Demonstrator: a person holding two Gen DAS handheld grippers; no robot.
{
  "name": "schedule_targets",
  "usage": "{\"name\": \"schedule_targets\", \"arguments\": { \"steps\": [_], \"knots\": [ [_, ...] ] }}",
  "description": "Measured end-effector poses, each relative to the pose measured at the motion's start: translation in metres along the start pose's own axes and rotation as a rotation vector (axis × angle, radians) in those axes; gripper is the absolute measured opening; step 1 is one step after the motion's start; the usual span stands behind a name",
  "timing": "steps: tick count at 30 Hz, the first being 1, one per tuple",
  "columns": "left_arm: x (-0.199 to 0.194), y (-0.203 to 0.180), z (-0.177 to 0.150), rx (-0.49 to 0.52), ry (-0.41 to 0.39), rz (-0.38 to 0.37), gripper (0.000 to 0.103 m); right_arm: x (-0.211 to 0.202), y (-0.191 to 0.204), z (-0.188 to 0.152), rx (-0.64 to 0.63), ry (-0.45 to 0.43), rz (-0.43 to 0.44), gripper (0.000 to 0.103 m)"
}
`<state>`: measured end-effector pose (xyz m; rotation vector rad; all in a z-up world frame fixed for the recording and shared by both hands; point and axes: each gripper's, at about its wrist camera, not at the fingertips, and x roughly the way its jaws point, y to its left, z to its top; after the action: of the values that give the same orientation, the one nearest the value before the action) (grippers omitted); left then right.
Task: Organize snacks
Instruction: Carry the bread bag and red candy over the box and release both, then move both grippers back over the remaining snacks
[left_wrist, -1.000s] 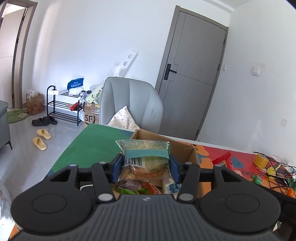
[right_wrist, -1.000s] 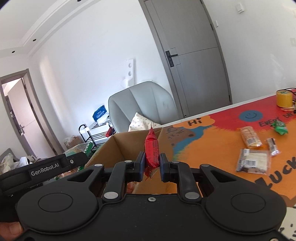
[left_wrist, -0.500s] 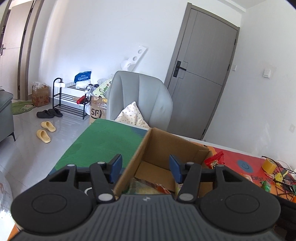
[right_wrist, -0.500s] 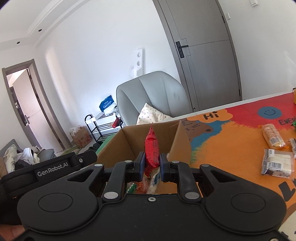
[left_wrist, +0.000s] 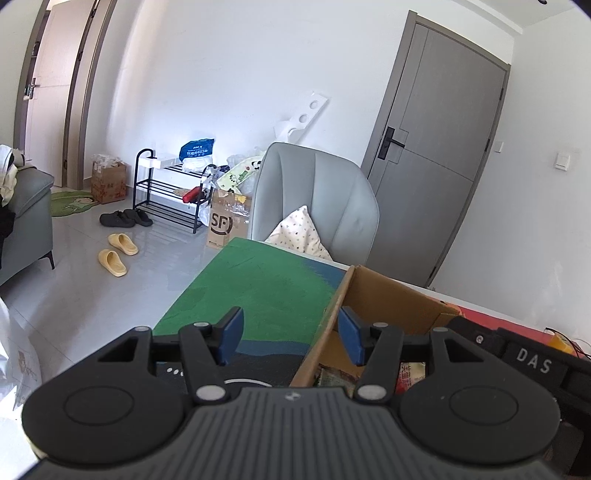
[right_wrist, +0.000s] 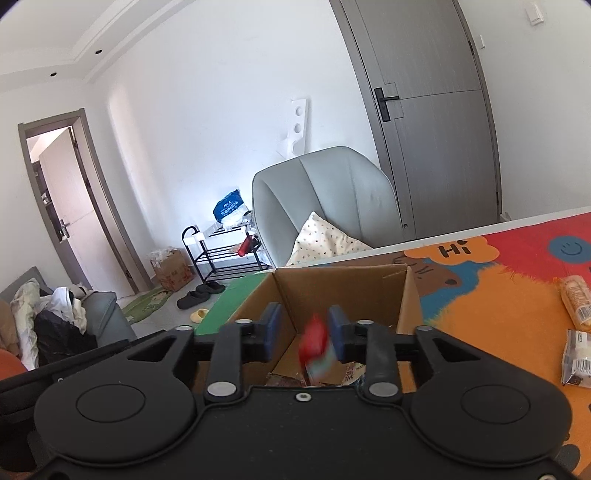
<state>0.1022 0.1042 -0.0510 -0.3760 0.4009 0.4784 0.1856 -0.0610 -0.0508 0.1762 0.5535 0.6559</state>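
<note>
Over the cardboard box (right_wrist: 412, 295), both tools (left_wrist: 290, 334) (right_wrist: 304, 332) are opening, red packet (right_wrist: 313, 341) loose.

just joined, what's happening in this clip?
A person with two handheld grippers is sorting snacks into a cardboard box on the table. The right gripper is opening over the box, and a red snack packet, blurred, is dropping between its fingers toward the snacks already inside. The left gripper is opening too, empty, by the box's left wall. A few wrapped snacks wait on the colourful mat.
</note>
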Motion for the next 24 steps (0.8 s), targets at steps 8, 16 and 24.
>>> {"name": "schedule_targets", "arguments": {
  "steps": [8, 16, 24],
  "knots": [
    [-0.015, -0.017, -0.006, 0.018, -0.003, -0.025, 0.074, -0.025, -0.020, -0.007, 0.053, 0.012, -0.015, 0.038],
    [-0.030, -0.036, -0.013, 0.065, 0.002, -0.041, 0.088, -0.056, -0.042, -0.010, 0.082, -0.012, -0.069, 0.043],
    [-0.049, -0.053, -0.020, 0.116, -0.016, -0.065, 0.097, -0.091, -0.063, -0.014, 0.114, -0.047, -0.118, 0.066]
  ]
}}
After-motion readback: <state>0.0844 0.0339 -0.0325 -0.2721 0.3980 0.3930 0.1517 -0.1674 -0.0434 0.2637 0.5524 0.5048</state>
